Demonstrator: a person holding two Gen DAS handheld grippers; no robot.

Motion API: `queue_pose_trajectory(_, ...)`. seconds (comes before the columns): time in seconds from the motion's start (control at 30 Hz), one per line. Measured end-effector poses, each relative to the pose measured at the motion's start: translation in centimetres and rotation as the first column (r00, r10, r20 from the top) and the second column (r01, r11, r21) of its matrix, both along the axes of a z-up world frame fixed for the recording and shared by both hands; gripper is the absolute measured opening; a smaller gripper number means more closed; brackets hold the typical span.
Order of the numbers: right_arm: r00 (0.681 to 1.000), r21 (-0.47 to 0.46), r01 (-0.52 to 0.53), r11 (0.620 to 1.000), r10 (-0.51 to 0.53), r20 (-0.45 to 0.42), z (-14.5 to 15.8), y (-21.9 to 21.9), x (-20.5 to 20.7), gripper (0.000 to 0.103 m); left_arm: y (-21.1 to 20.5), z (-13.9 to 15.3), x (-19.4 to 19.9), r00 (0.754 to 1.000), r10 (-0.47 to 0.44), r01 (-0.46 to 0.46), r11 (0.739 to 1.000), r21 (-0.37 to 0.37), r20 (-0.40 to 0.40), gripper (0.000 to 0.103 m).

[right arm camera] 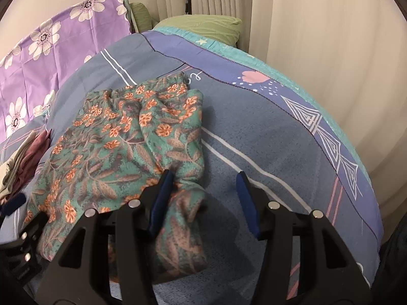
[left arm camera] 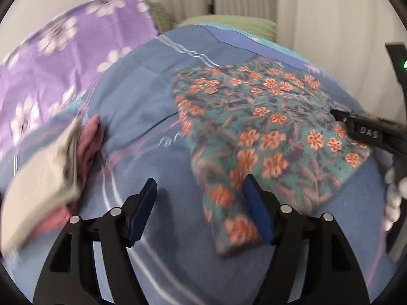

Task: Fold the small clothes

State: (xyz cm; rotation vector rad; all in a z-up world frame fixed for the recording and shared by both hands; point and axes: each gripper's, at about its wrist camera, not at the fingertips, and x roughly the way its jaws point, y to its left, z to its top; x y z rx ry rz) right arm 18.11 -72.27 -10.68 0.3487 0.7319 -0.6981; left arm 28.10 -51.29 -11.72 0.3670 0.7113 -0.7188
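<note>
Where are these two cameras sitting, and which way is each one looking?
Left wrist view: sits on the left gripper, looking down along its open blue fingers at the bed; the right gripper pokes in at the right edge.
Right wrist view: sits on the right gripper, facing the same way; its open fingers straddle an edge of the floral garment.
Shared: floral garment, blue blanket, purple flowered sheet, small pile of folded clothes, green pillow, curtains.
</note>
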Motion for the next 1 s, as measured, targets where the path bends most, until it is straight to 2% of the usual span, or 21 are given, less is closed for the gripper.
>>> queue_pose_trajectory(0.1, 0.999, -0.048, 0.042, 0.998, -0.041, 0.010, 0.1, 0.6, -0.6, 0.057, 2.8, 0.3, -0.3, 0.994, 0.023, -0.034, 0.994, -0.106, -0.110, 0.072)
queue_pose_trajectory(0.17, 0.997, -0.065, 0.077, 0.995, -0.076, 0.008, 0.6, 1.2, -1.3, 0.059, 4.6, 0.8, -0.6, 0.987, 0.003, -0.026, 0.989, -0.145, -0.160, 0.075)
queue_pose_trajectory(0.23, 0.996, -0.047, 0.088, 0.995, -0.087, 0.034, 1.8, 2.3, -3.3, 0.059, 5.7, 1.2, -1.5, 0.986, -0.031, 0.010, 0.992, -0.128, -0.163, 0.077)
queue_pose_trajectory(0.3, 0.996, -0.028, 0.065, 0.998, -0.063, 0.067, 2.6, 3.9, -5.4, 0.059, 6.7, 1.7, -3.2, 0.991, -0.073, 0.064, 0.994, -0.084, -0.113, 0.081)
queue_pose_trajectory(0.37, 0.995, -0.062, -0.001, 0.998, 0.007, 0.100, 3.3, 7.1, -8.7, 0.064, 7.7, 2.2, -5.4, 0.991, -0.114, 0.111, 0.992, -0.061, -0.063, 0.082)
queue_pose_trajectory(0.5, 0.986, -0.206, -0.017, 0.978, 0.051, 0.160, 4.6, 13.3, -15.4, 0.087, 11.5, 3.8, -10.2, 0.986, -0.169, 0.167, 0.974, -0.155, 0.000, 0.087)
queue_pose_trajectory(0.6, 0.962, -0.268, 0.023, 0.963, 0.051, 0.267, 6.2, 17.8, -20.7, 0.101, 14.6, 5.4, -13.7, 0.991, -0.119, 0.129, 0.964, -0.233, 0.054, 0.097)
queue_pose_trajectory(0.7, 0.932, -0.332, 0.124, 0.935, 0.005, 0.362, 7.9, 21.9, -24.5, 0.101, 17.5, 7.3, -17.6, 0.984, -0.042, 0.088, 0.961, -0.263, 0.173, 0.102)
queue_pose_trajectory(0.77, 0.916, -0.316, 0.099, 0.944, 0.037, 0.399, 8.9, 24.0, -26.2, 0.101, 18.9, 8.4, -19.5, 0.976, -0.027, 0.085, 0.960, -0.266, 0.214, 0.102)
queue_pose_trajectory(0.9, 0.921, -0.292, -0.021, 0.956, 0.132, 0.366, 10.4, 27.3, -27.4, 0.101, 21.8, 10.5, -22.0, 0.974, 0.028, 0.037, 0.959, -0.281, 0.224, 0.101)
queue_pose_trajectory(1.0, 0.928, -0.306, -0.061, 0.950, 0.167, 0.333, 11.3, 29.9, -28.2, 0.101, 23.9, 11.6, -23.5, 0.972, 0.056, 0.016, 0.955, -0.297, 0.230, 0.102)
